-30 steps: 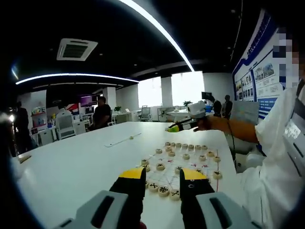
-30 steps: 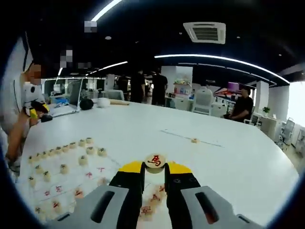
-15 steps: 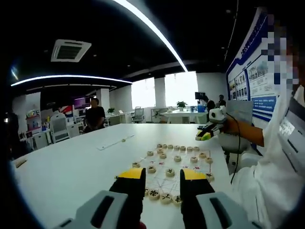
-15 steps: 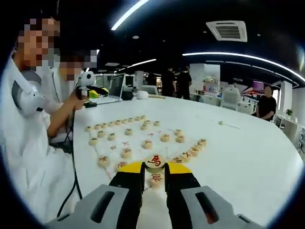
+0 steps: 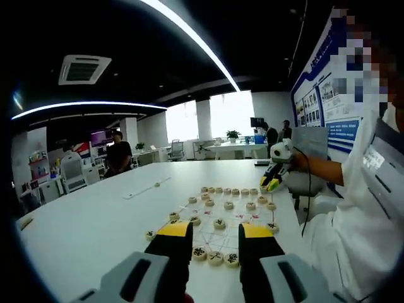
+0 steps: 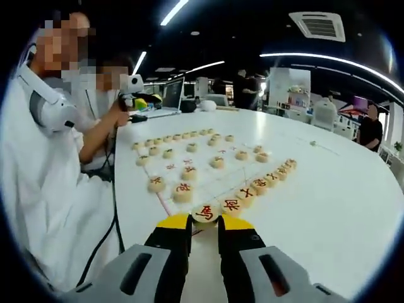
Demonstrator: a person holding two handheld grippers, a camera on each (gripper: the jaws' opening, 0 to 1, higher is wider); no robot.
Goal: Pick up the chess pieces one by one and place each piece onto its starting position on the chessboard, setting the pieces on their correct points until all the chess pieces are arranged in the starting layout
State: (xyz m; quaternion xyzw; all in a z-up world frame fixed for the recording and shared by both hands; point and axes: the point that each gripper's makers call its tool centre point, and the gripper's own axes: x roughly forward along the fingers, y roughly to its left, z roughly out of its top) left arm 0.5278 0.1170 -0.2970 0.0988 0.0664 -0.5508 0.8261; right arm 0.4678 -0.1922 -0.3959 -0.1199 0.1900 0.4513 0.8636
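Note:
The chessboard [image 6: 203, 182] is a pale lined sheet on a white table, with several round wooden pieces on its points. My right gripper [image 6: 204, 222] is shut on a round piece with a red character [image 6: 206, 213], held just above the board's near row of red pieces [image 6: 252, 187]. My left gripper [image 5: 215, 232] stands open over the near edge of the chessboard [image 5: 238, 215], above black-marked pieces [image 5: 216, 257], with nothing between its jaws. In the left gripper view the right gripper [image 5: 273, 183] hangs over the board's far right side. The left gripper [image 6: 140, 101] appears at the far left of the right gripper view.
A person in white clothing [image 6: 57, 189] stands along the board's side, with a cable [image 6: 107, 233] hanging down. One lone piece [image 5: 156, 185] lies apart on the table by a thin strip. A laptop [image 6: 172, 96] sits at the far end. People stand in the background.
The right gripper, still shut on its piece, has swung round and dropped low over the board's near row. The left gripper view has shifted slightly; its jaws stay open.

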